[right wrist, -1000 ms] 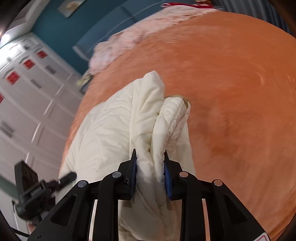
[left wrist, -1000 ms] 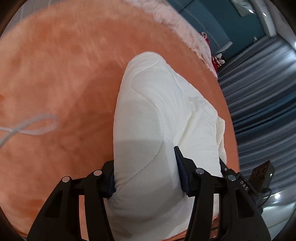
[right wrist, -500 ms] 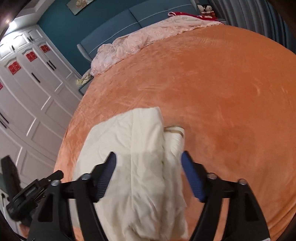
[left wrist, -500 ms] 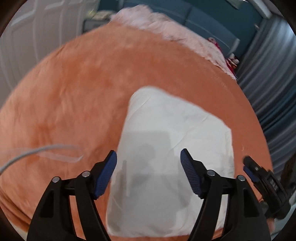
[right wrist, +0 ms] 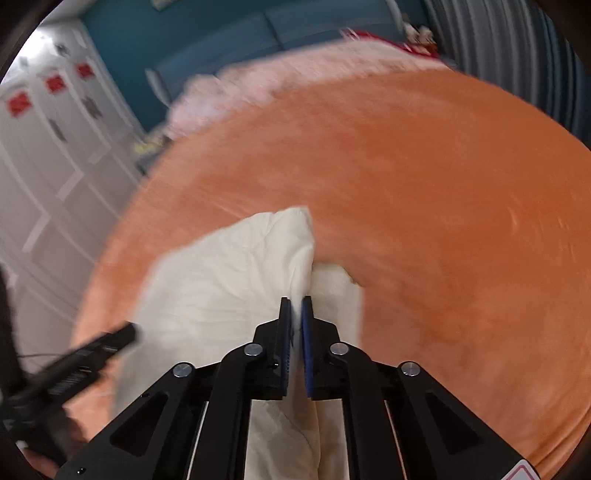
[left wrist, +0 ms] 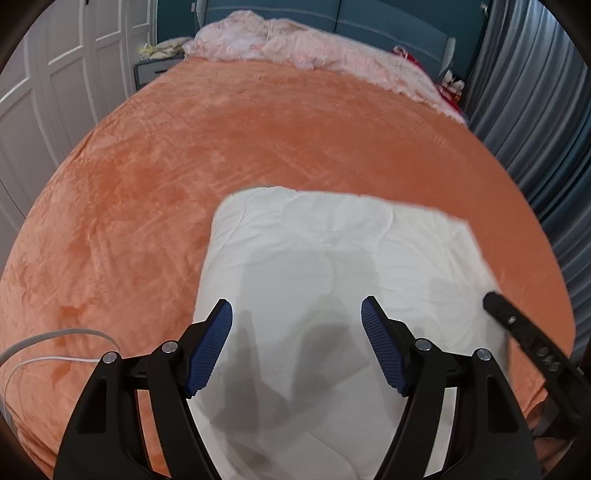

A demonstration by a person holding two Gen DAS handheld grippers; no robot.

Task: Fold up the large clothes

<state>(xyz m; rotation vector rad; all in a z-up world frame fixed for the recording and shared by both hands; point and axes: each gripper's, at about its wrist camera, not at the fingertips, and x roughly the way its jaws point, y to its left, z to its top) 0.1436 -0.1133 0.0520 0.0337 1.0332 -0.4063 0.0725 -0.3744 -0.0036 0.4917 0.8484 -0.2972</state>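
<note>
A folded white quilted garment (left wrist: 332,258) lies on the orange bed cover (left wrist: 184,166) near its front edge. My left gripper (left wrist: 297,310) is open and empty, held above the garment's near part. In the right wrist view the garment (right wrist: 221,269) is cream-white, and my right gripper (right wrist: 296,301) has its jaws nearly closed, with a sliver of the white fabric between them. Whether it pinches the fabric is unclear because the view is blurred. The right gripper's black body (left wrist: 524,336) shows at the right in the left wrist view.
A pink blanket (left wrist: 295,48) lies at the head of the bed by the blue headboard (left wrist: 369,22). White wardrobe doors (left wrist: 55,74) stand left, grey curtains (left wrist: 535,110) right. A white cable (left wrist: 48,343) lies on the cover at the front left.
Both grippers let go of the garment and rose; it now lies flat and folded. The left stays open. The right has since closed its jaws over the garment's right edge.
</note>
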